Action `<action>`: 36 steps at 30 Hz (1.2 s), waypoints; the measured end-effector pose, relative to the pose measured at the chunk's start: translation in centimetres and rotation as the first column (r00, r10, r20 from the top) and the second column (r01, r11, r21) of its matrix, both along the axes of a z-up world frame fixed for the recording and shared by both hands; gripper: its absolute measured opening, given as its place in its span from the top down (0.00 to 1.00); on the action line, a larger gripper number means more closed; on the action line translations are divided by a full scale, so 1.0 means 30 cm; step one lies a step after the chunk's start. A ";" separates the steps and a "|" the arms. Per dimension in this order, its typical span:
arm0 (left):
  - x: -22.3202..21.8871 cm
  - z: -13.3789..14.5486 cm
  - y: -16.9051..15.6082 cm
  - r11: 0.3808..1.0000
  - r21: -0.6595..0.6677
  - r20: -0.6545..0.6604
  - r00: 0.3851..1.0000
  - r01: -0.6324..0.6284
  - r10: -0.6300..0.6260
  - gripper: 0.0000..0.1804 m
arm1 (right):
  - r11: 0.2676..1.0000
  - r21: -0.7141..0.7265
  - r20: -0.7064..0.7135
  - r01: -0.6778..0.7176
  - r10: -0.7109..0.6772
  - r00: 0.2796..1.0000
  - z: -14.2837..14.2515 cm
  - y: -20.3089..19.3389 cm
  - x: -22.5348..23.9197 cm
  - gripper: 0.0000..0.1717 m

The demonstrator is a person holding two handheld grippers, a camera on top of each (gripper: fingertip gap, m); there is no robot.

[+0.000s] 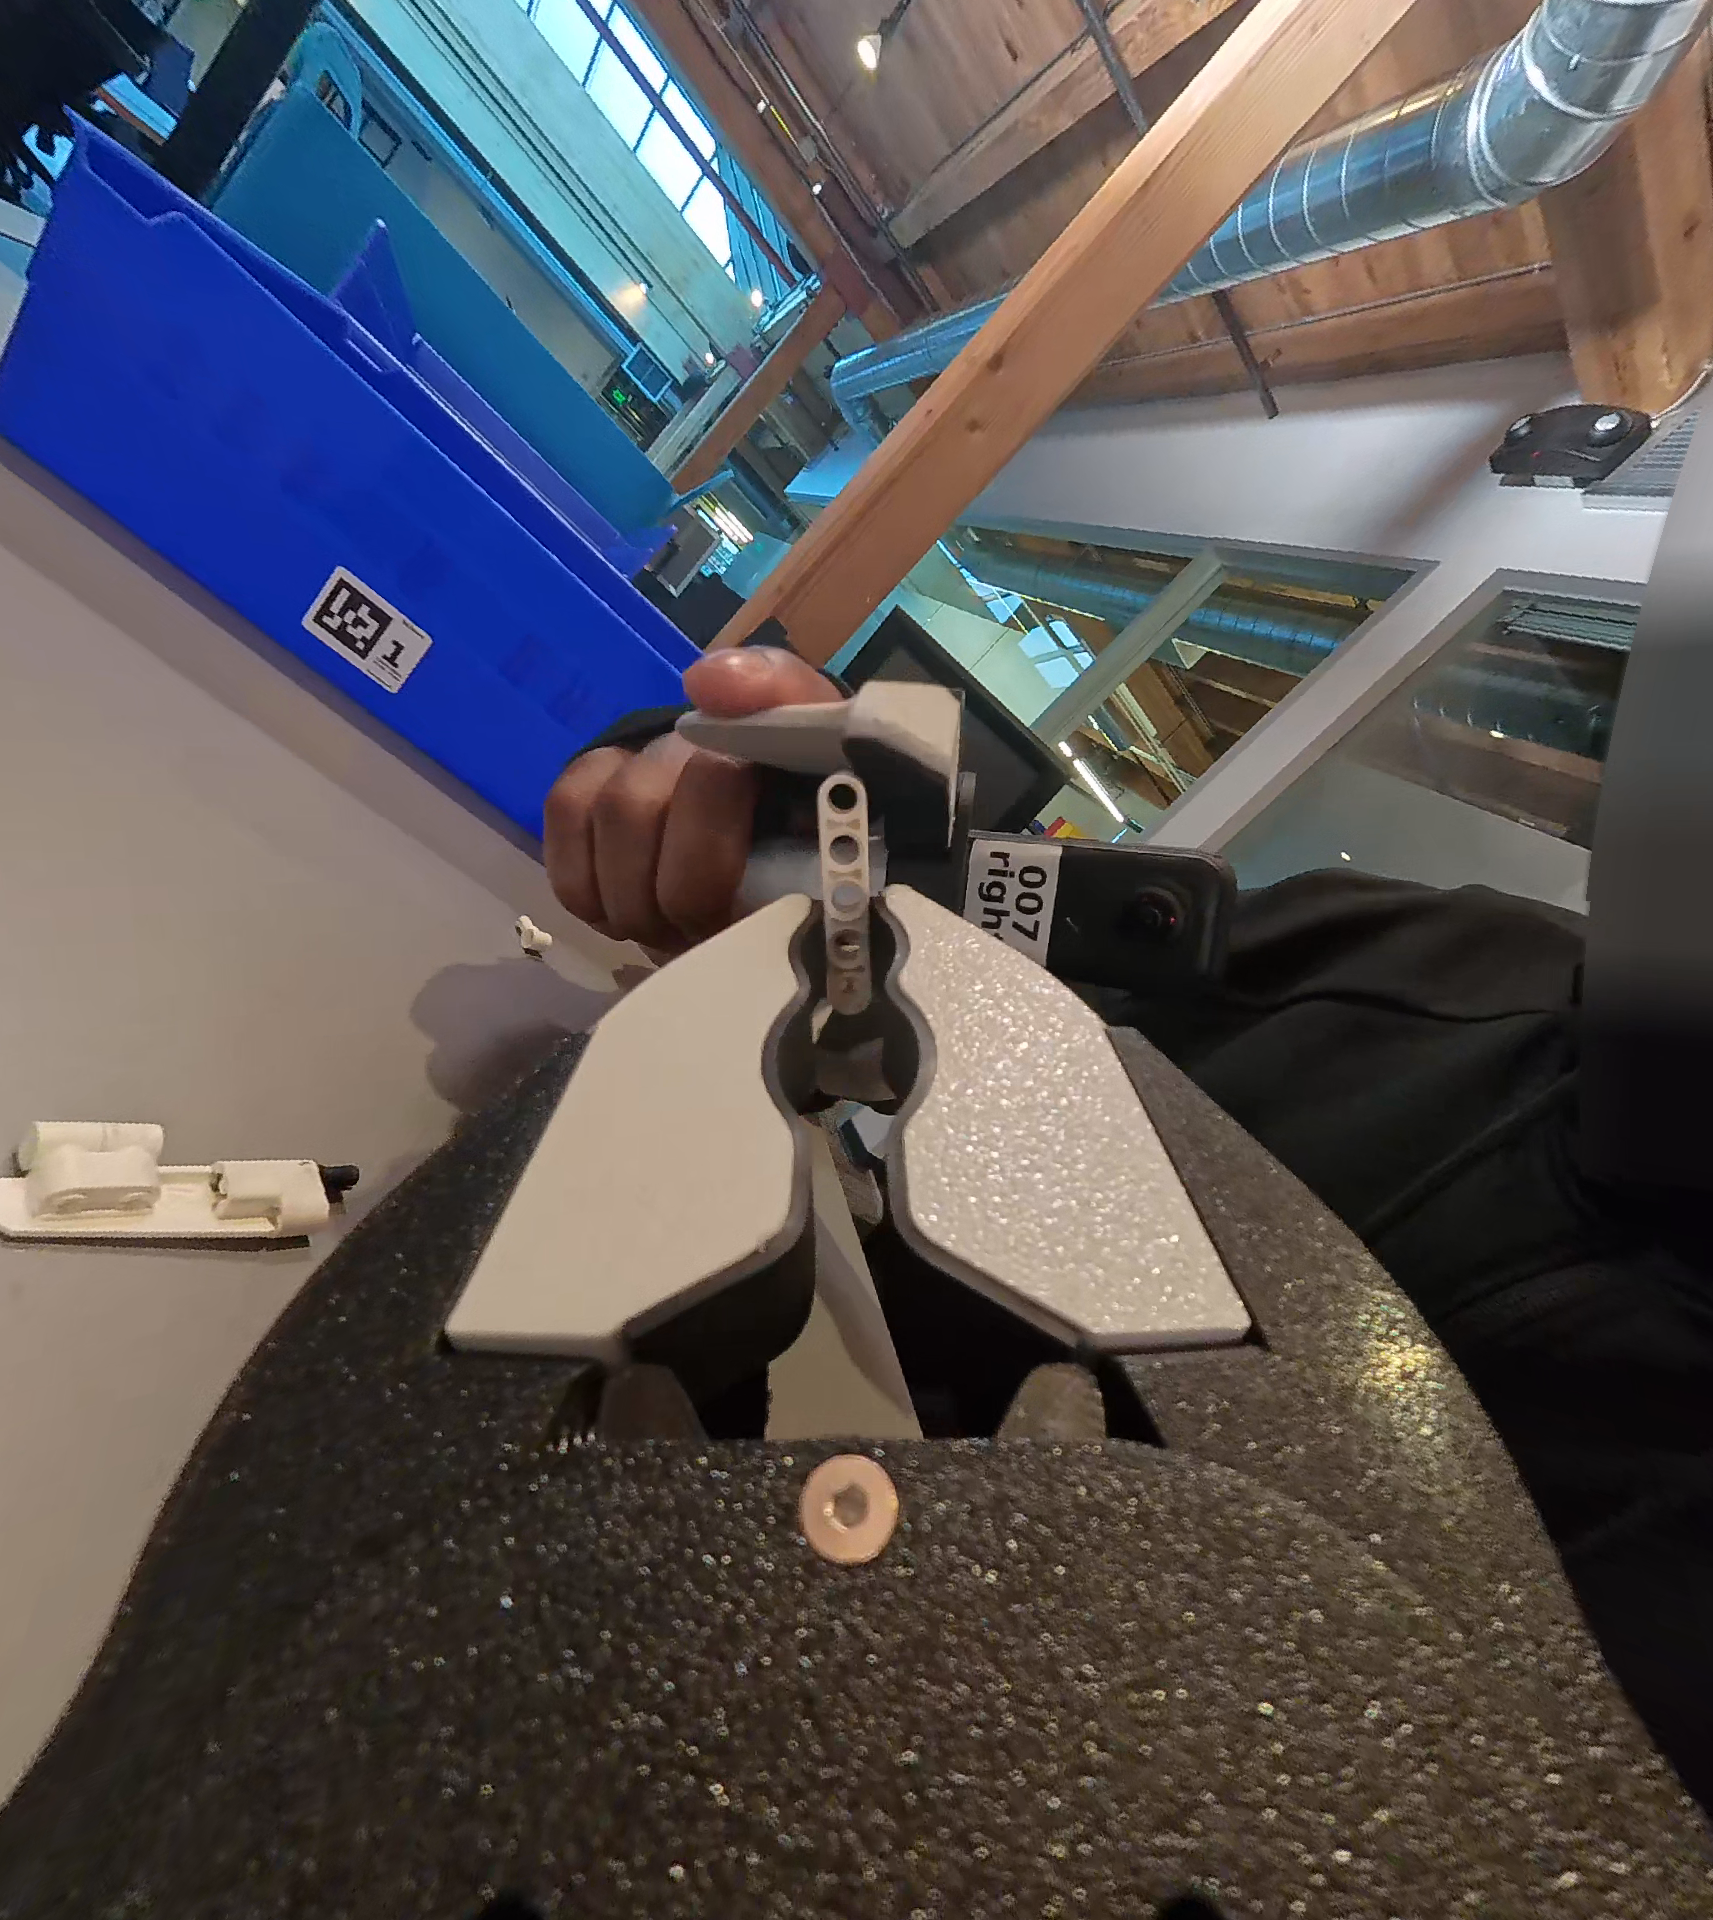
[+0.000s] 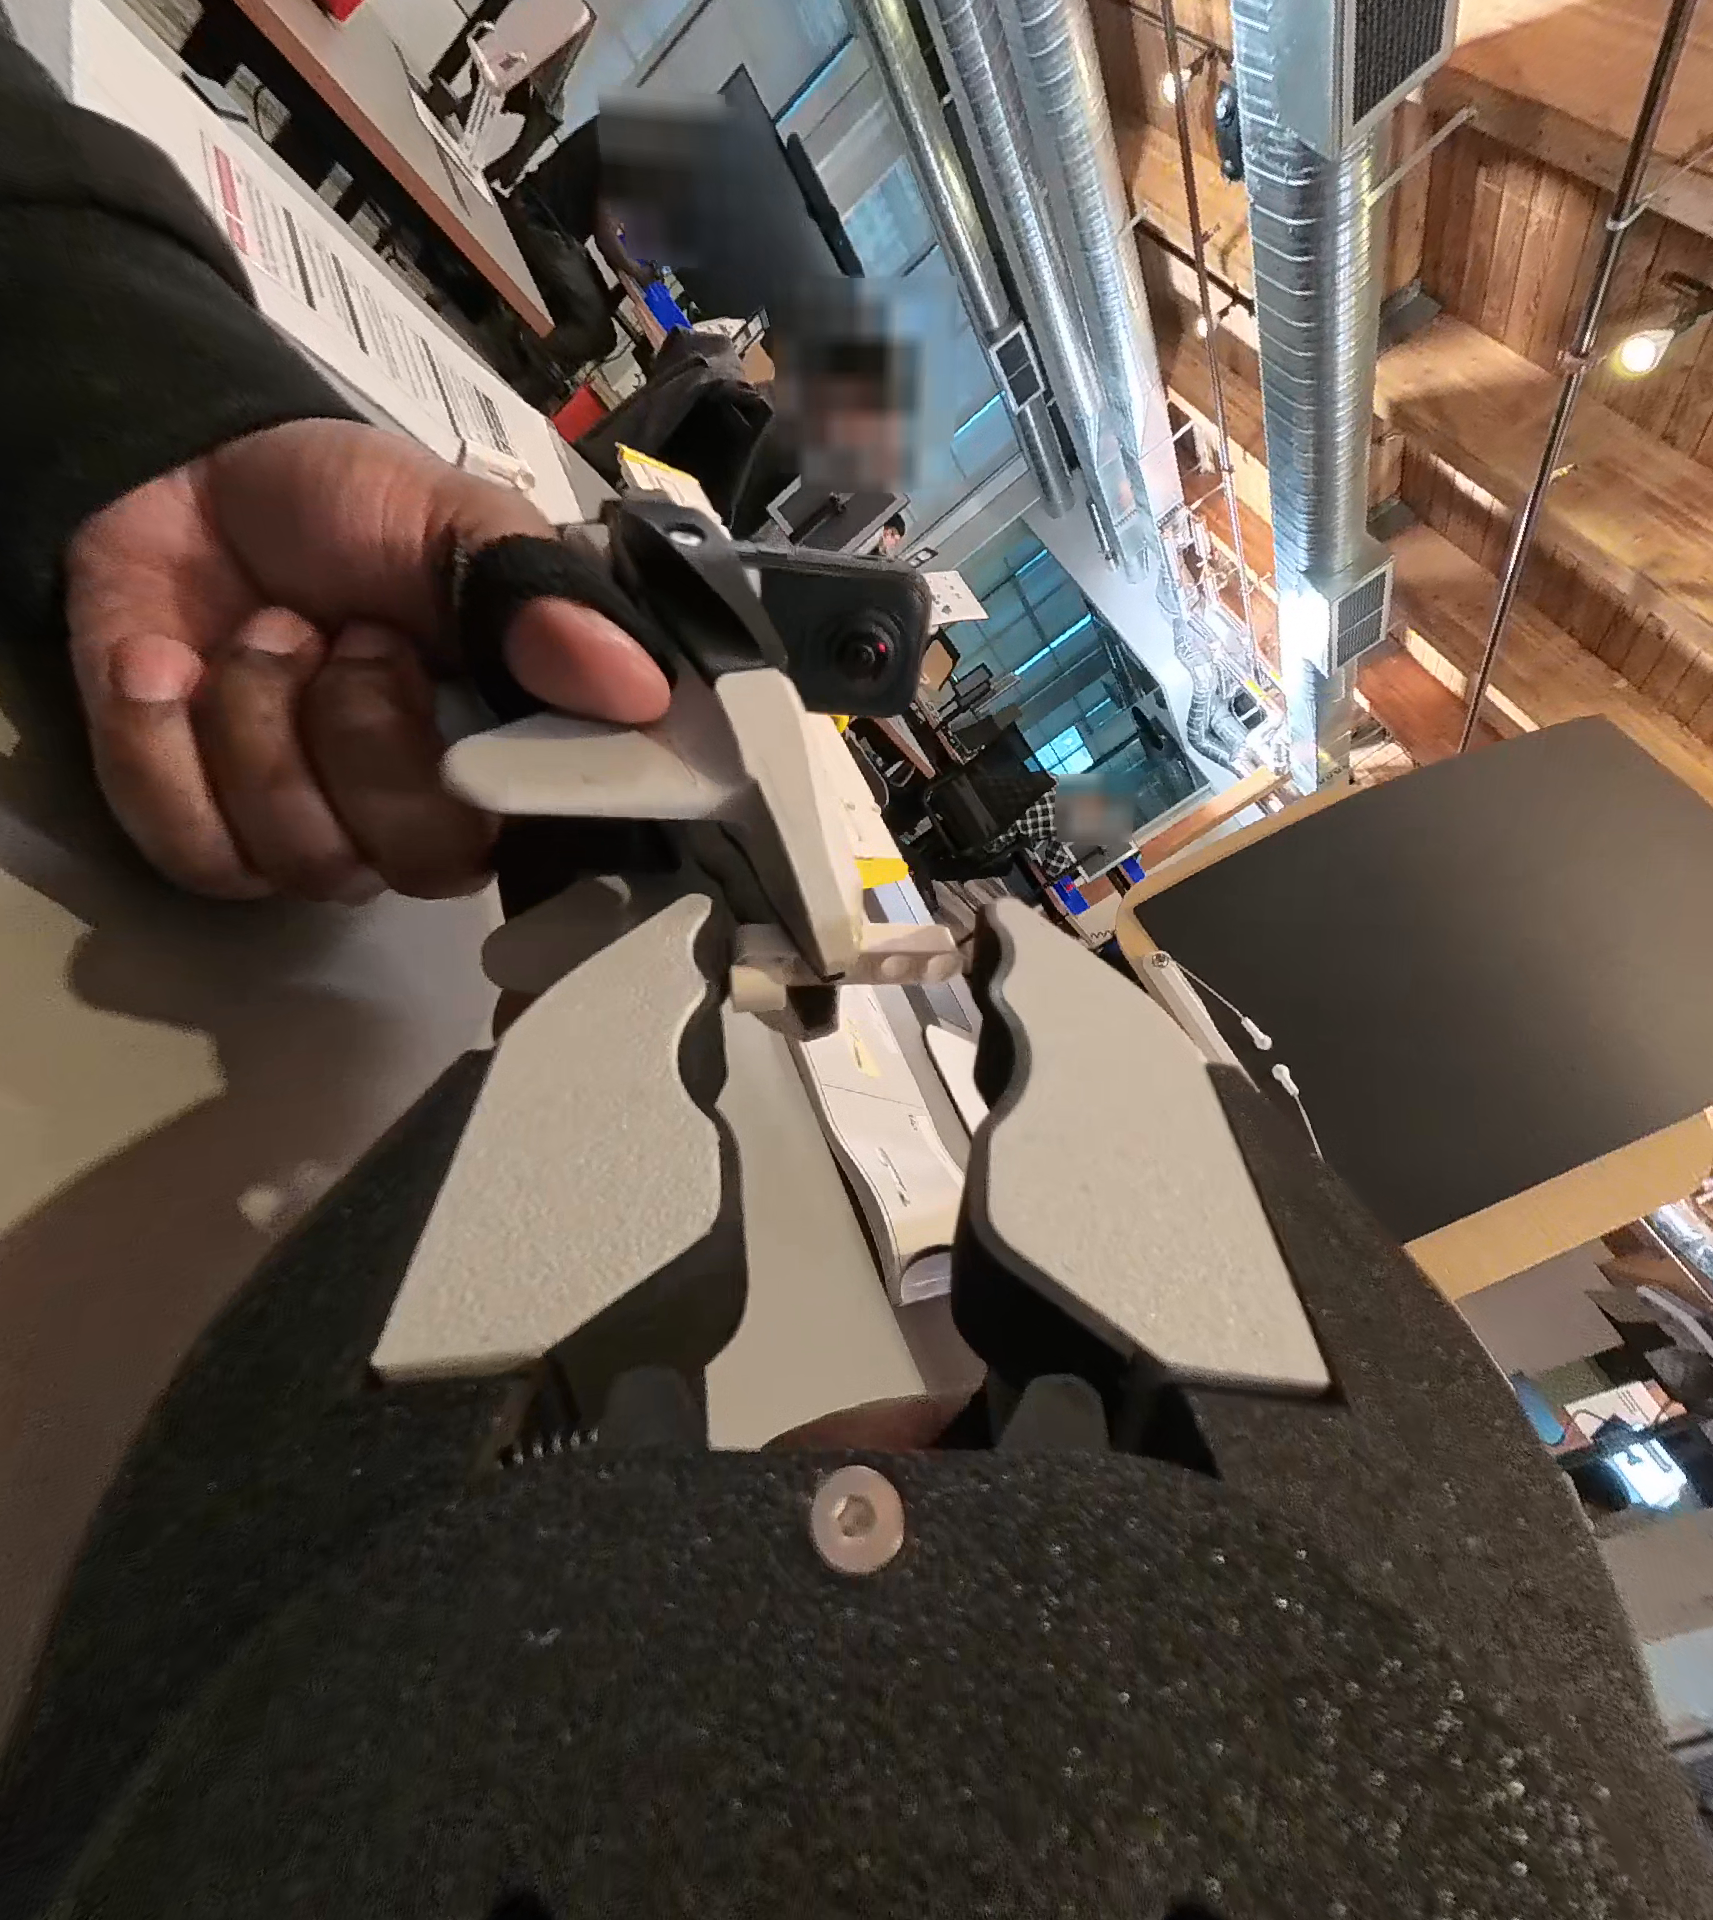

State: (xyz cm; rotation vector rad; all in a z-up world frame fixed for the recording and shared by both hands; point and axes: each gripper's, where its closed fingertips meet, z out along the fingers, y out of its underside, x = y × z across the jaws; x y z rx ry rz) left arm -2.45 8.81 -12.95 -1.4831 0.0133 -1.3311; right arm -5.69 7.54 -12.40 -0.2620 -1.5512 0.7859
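The beam (image 1: 847, 883) is a thin white plastic strip with a row of round holes, standing up between the closed fingers of the left hand-held gripper (image 1: 847, 914). Both pads press on its lower part; its upper holes stick out free above the fingertips. It looks light, rigid and smooth, so it probably needs little force but could pivot or slip if pinched on the narrow edges alone. A hold across the flat faces, close to the middle, seems the safest place to take it.

In the right wrist view the same beam (image 2: 909, 961) lies crosswise, its free end reaching toward the right finger (image 2: 1091, 1122) of the right hand-held gripper (image 2: 836, 966). That gripper stands well open, and whether the beam's tip touches the finger cannot be told. It has hold of nothing.

A hand (image 2: 291, 665) in a dark sleeve carries the left gripper; another hand (image 1: 644, 831) grips the right one just behind the beam.

Farther off on the grey tabletop (image 1: 104, 987) lie a white plastic assembly (image 1: 156, 1184) with a small black tip, and a tiny white peg (image 1: 530, 932). A blue bin (image 1: 260, 416) with a square marker sticker stands at the back.
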 end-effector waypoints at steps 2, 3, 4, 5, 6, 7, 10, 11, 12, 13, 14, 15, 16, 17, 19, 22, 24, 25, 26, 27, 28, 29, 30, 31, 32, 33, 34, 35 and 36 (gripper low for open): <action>0.005 -0.004 -0.002 1.000 -0.007 -0.011 1.000 0.013 -0.013 0.96 | 1.000 0.017 -0.008 -0.012 0.012 1.000 -0.005 -0.005 0.006 0.75; 0.008 -0.008 -0.003 1.000 -0.015 -0.020 1.000 0.020 -0.020 0.95 | 0.999 0.024 -0.008 -0.022 0.022 1.000 -0.007 -0.008 0.009 0.76; 0.008 -0.011 -0.002 1.000 -0.022 -0.029 0.999 0.021 -0.022 0.94 | 0.999 0.028 -0.008 -0.033 0.034 0.999 -0.008 -0.010 0.013 0.76; 0.006 -0.011 0.000 1.000 -0.025 -0.032 0.999 0.018 -0.019 0.93 | 0.999 0.031 -0.013 -0.041 0.042 0.999 -0.008 -0.010 0.017 0.80; 0.001 -0.009 0.001 1.000 -0.028 -0.026 1.000 0.013 -0.014 0.93 | 0.998 0.037 -0.026 -0.051 0.052 0.998 -0.005 -0.011 0.022 0.83; -0.002 -0.008 0.000 0.999 -0.032 -0.022 1.000 0.016 -0.017 0.93 | 0.998 0.041 -0.039 -0.057 0.059 0.998 0.000 -0.011 0.027 0.85; 0.002 -0.015 -0.002 0.999 -0.046 -0.025 0.999 0.029 -0.030 0.93 | 0.997 0.042 -0.037 -0.061 0.063 0.997 0.003 -0.007 0.030 0.84; 0.003 -0.018 0.000 0.998 -0.050 -0.025 0.999 0.029 -0.030 0.93 | 0.997 0.044 -0.037 -0.061 0.062 0.997 0.000 -0.007 0.030 0.84; 0.004 -0.027 0.003 0.997 -0.065 -0.029 0.999 0.030 -0.032 0.93 | 0.997 0.046 -0.030 -0.061 0.063 0.998 -0.006 -0.008 0.029 0.84; 0.002 -0.032 0.006 0.997 -0.078 -0.032 0.999 0.026 -0.029 0.93 | 0.997 0.047 -0.019 -0.059 0.060 0.998 -0.014 -0.006 0.027 0.84; 0.001 -0.034 0.008 0.996 -0.081 -0.037 0.999 0.022 -0.025 0.93 | 0.998 0.045 -0.010 -0.051 0.051 0.999 -0.020 -0.001 0.025 0.84; -0.003 -0.038 0.010 0.996 -0.084 -0.049 0.999 0.010 -0.014 0.93 | 0.998 0.042 0.008 -0.040 0.040 0.999 -0.027 0.007 0.025 0.83; -0.010 -0.041 0.013 0.996 -0.086 -0.063 0.998 -0.007 0.002 0.93 | 0.999 0.033 0.029 -0.026 0.025 0.999 -0.032 0.019 0.029 0.82; -0.019 -0.042 0.016 0.996 -0.086 -0.072 0.997 -0.026 0.020 0.93 | 1.000 0.020 0.047 -0.009 0.008 0.999 -0.032 0.034 0.036 0.81; -0.039 -0.044 0.020 0.995 -0.083 -0.089 0.995 -0.058 0.051 0.93 | 0.999 -0.008 0.082 0.040 -0.040 0.996 -0.027 0.075 0.061 0.81; -0.051 -0.051 0.022 0.993 -0.087 -0.112 0.992 -0.075 0.065 0.93 | 0.983 -0.077 0.175 0.169 -0.154 0.973 -0.031 0.170 0.105 0.80; -0.049 -0.055 0.023 0.993 -0.093 -0.114 0.992 -0.074 0.063 0.93 | 0.957 -0.127 0.282 0.260 -0.217 0.935 -0.061 0.235 0.135 0.80; -0.048 -0.057 0.024 0.993 -0.097 -0.116 0.991 -0.073 0.062 0.93 | 0.942 -0.140 0.337 0.305 -0.244 0.909 -0.082 0.264 0.146 0.80; -0.046 -0.059 0.025 0.992 -0.099 -0.119 0.991 -0.073 0.061 0.93 | 0.926 -0.142 0.390 0.349 -0.272 0.880 -0.107 0.290 0.153 0.80; -0.043 -0.062 0.025 0.992 -0.102 -0.124 0.991 -0.071 0.058 0.93 | 0.915 -0.136 0.451 0.380 -0.284 0.846 -0.139 0.305 0.156 0.80; -0.040 -0.064 0.025 0.992 -0.104 -0.128 0.990 -0.069 0.055 0.93 | 0.909 -0.123 0.514 0.397 -0.284 0.809 -0.177 0.313 0.157 0.80; -0.036 -0.066 0.025 0.992 -0.105 -0.132 0.990 -0.065 0.051 0.93 | 0.901 -0.105 0.573 0.420 -0.291 0.766 -0.215 0.323 0.153 0.80; -0.034 -0.067 0.024 0.992 -0.106 -0.136 0.990 -0.063 0.048 0.93 | 0.892 -0.078 0.619 0.444 -0.306 0.724 -0.250 0.334 0.147 0.79; -0.032 -0.068 0.023 0.992 -0.107 -0.140 0.989 -0.062 0.047 0.93 | 0.889 -0.051 0.654 0.454 -0.314 0.688 -0.280 0.338 0.140 0.77; -0.032 -0.069 0.023 0.992 -0.106 -0.143 0.989 -0.062 0.047 0.93 | 0.886 -0.028 0.688 0.464 -0.320 0.652 -0.307 0.341 0.134 0.77; -0.032 -0.069 0.023 0.992 -0.106 -0.145 0.988 -0.063 0.048 0.93 | 0.877 -0.012 0.719 0.480 -0.327 0.614 -0.333 0.347 0.128 0.77; -0.033 -0.071 0.023 0.992 -0.107 -0.149 0.988 -0.065 0.048 0.93 | 0.869 -0.003 0.747 0.494 -0.326 0.579 -0.356 0.351 0.123 0.76; -0.032 -0.072 0.022 0.992 -0.108 -0.154 0.987 -0.065 0.048 0.93 | 0.860 0.003 0.769 0.511 -0.328 0.549 -0.375 0.359 0.118 0.76; -0.032 -0.074 0.022 0.992 -0.109 -0.158 0.986 -0.065 0.047 0.93 | 0.848 -0.004 0.778 0.531 -0.331 0.534 -0.384 0.370 0.112 0.78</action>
